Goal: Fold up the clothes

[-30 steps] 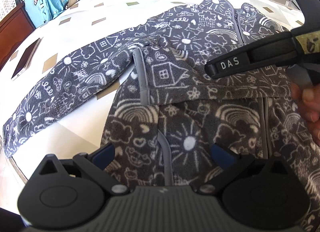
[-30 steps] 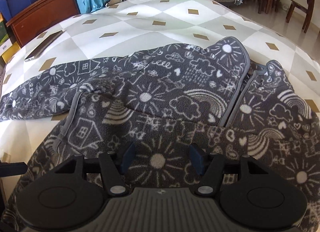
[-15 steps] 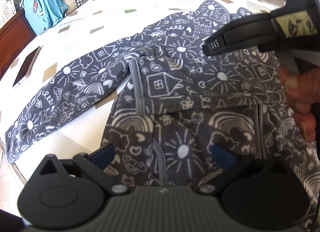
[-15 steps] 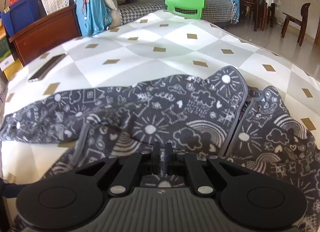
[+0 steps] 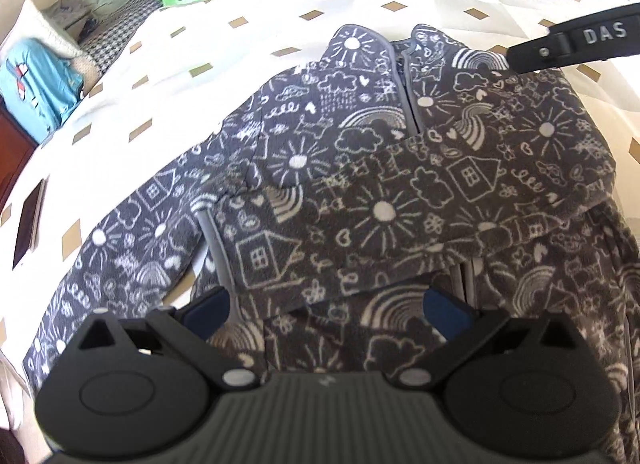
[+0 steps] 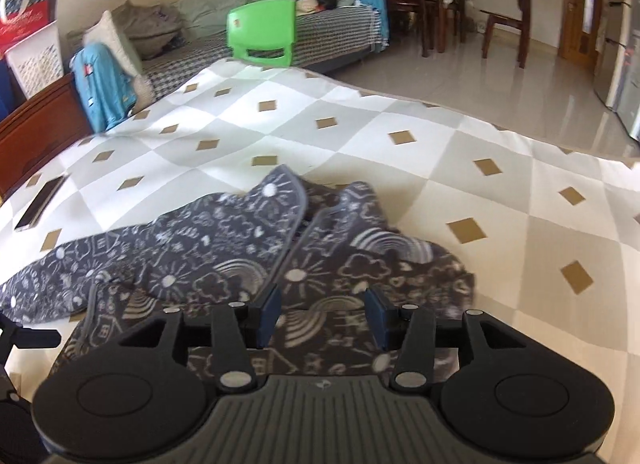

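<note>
A dark grey fleece jacket (image 5: 380, 192) with white doodle print lies on the checked table cover (image 5: 168, 76). One sleeve is folded across its front; the other sleeve (image 5: 120, 248) stretches out to the left. My left gripper (image 5: 326, 310) is open and empty, low over the jacket's lower front. My right gripper (image 6: 322, 314) is open and empty, above the jacket (image 6: 248, 264) near the collar side. The right gripper's finger (image 5: 576, 44) shows at the upper right of the left wrist view.
A phone (image 6: 40, 202) lies on the cover at the left, also in the left wrist view (image 5: 28, 224). A green plastic chair (image 6: 262, 30), a sofa with piled clothes and a blue garment (image 6: 102, 88) stand beyond the table. Wooden chairs (image 6: 508, 18) stand far right.
My right gripper was shut half a second ago; now it is open and has risen and drawn back. The left gripper moved forward over the jacket, staying open.
</note>
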A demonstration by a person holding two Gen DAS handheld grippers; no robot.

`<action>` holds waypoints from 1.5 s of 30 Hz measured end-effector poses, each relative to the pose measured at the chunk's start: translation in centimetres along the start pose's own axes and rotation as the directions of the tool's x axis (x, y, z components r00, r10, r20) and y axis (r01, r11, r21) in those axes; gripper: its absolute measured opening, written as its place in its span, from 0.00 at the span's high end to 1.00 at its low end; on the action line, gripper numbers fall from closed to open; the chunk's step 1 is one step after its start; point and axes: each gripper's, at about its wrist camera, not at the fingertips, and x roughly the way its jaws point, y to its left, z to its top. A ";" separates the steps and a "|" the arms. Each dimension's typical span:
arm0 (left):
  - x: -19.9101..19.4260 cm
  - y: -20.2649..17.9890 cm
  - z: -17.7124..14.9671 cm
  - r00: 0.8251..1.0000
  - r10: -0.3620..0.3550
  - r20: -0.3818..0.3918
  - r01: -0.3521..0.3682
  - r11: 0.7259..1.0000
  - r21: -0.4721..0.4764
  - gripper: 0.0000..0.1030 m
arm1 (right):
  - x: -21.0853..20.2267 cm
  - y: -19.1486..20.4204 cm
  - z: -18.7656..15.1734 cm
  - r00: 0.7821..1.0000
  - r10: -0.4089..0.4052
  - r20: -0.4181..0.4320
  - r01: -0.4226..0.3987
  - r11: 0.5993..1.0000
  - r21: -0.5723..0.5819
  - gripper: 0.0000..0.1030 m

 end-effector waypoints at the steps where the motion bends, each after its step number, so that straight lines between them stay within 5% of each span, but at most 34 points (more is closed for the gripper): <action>1: 0.1 -0.1 0.5 1.000 0.005 0.010 -0.005 1.000 0.024 0.00 | -0.3 -1.6 0.0 1.000 -0.013 0.012 0.012 0.998 0.057 0.53; 6: 1.6 -0.6 2.2 0.998 0.019 0.058 -0.022 0.998 0.051 0.00 | 0.2 -8.1 -0.7 0.998 -0.060 0.024 0.050 0.953 0.300 0.51; 11: 3.2 -1.4 3.2 0.999 -0.030 0.026 0.030 1.000 0.004 0.00 | 2.1 -11.2 -1.3 0.998 -0.050 0.025 0.033 0.896 0.443 0.51; 15: 3.7 -2.8 3.4 1.000 -0.004 0.029 0.002 0.998 0.063 0.00 | 3.5 -12.2 -1.2 0.999 -0.032 0.038 0.008 0.854 0.519 0.51; 25: 4.4 -2.6 3.8 1.000 -0.016 0.008 0.016 1.000 0.025 0.00 | 6.9 -13.6 -2.2 1.000 0.005 0.009 -0.010 0.778 0.628 0.51; 31: 4.6 -2.3 3.8 1.000 -0.017 -0.004 0.017 1.000 0.014 0.00 | 7.4 -13.8 -2.6 0.998 0.051 0.025 -0.054 0.736 0.675 0.86; 38: 4.4 -2.6 3.9 1.000 0.000 0.015 -0.001 1.000 0.031 0.00 | 5.7 -12.7 -1.2 0.993 -0.112 0.040 0.063 0.785 0.616 0.92; 43: 4.5 -2.8 3.7 0.999 0.031 0.030 -0.032 0.998 0.052 0.00 | 4.5 -13.0 -0.9 0.951 -0.306 0.052 0.221 0.785 0.579 0.96; 45: 4.7 -2.9 3.6 0.999 0.042 0.029 -0.043 0.997 0.061 0.00 | 4.9 -13.9 -1.4 0.949 -0.313 0.022 0.243 0.778 0.580 0.96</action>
